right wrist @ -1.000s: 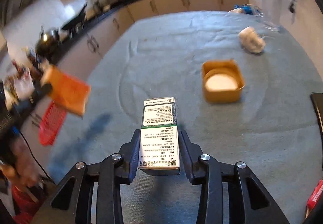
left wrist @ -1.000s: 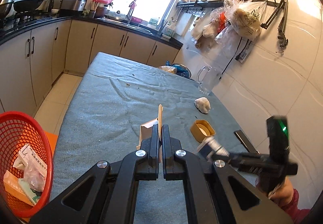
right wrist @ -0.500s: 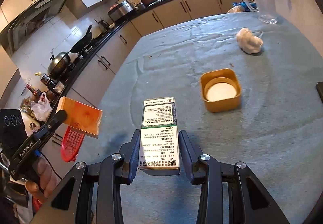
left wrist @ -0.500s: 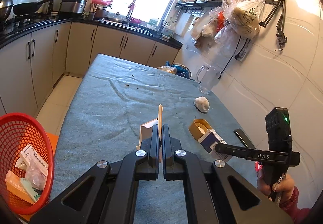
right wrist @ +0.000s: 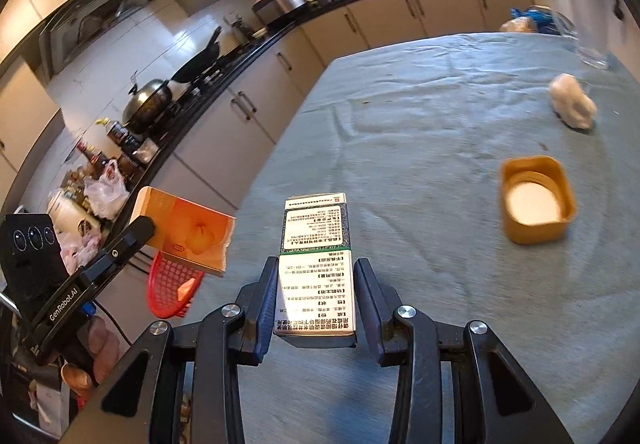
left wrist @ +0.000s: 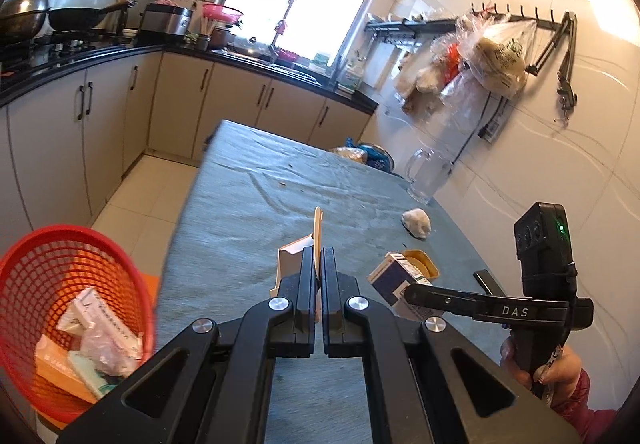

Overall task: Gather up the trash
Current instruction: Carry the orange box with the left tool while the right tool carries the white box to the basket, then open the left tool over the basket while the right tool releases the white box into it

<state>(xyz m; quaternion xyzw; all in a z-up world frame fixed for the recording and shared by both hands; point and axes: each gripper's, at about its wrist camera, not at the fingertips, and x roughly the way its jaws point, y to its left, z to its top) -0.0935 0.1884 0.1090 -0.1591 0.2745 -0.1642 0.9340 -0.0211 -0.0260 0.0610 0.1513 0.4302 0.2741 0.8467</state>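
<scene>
Kitchen setup here: a long table [left wrist: 256,228] under a rumpled grey-green cloth, beige cabinets with black worktops wrapping round the room, and a bright window [left wrist: 304,0] at 12 o'clock in the left wrist view. A wok [left wrist: 80,17] and a lidded pot [left wrist: 24,14] sit on the stove at about 10 o'clock, and plastic bags [left wrist: 480,56] hang off a hook rail on the tiled wall at 2 o'clock.

The left gripper [left wrist: 319,264] has its fingers pressed together, pinching the flap of an orange carton [right wrist: 188,232], held off the table's left edge. The right gripper [right wrist: 316,296] has its fingers clamped on the sides of a medicine box [right wrist: 316,268], up above the cloth. That box is covered in Chinese print, too small and upside down for me to read properly.

Readable stuff: "DAS" on the right gripper's arm, "GenRobot.AI" on the left one's.

Still on the table: a yellow lid [right wrist: 534,200] at 3 o'clock in the right wrist view, a crumpled tissue [right wrist: 572,106] at 2 o'clock, and a glass mug [left wrist: 428,176] near the wall. The red basket [left wrist: 60,308], down at 8 o'clock in the left view, already holds boxes and wrappers.
</scene>
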